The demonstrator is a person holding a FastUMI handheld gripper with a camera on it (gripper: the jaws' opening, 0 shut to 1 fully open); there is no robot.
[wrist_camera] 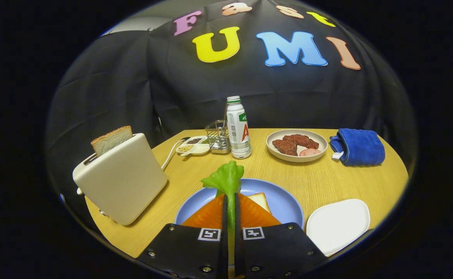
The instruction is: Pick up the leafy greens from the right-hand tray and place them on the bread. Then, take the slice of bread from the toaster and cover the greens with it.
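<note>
My gripper (230,201) is shut on a leafy green (226,179), whose stalk runs between the fingers while the ruffled leaf sticks out ahead of the tips. It hangs over the blue plate (284,203). A slice of bread (261,200) lies on that plate just right of the fingers, mostly hidden by them. To the left stands a cream toaster (121,180) with a bread slice (112,140) sticking up from its slot. An empty white tray (338,224) lies to the right of the blue plate.
Beyond the plate stand a white bottle (238,130), a wire holder (217,136) and a small divided dish of grains (193,147). A beige plate of meat (297,145) and a folded blue towel (358,147) lie at the far right of the wooden table (366,182).
</note>
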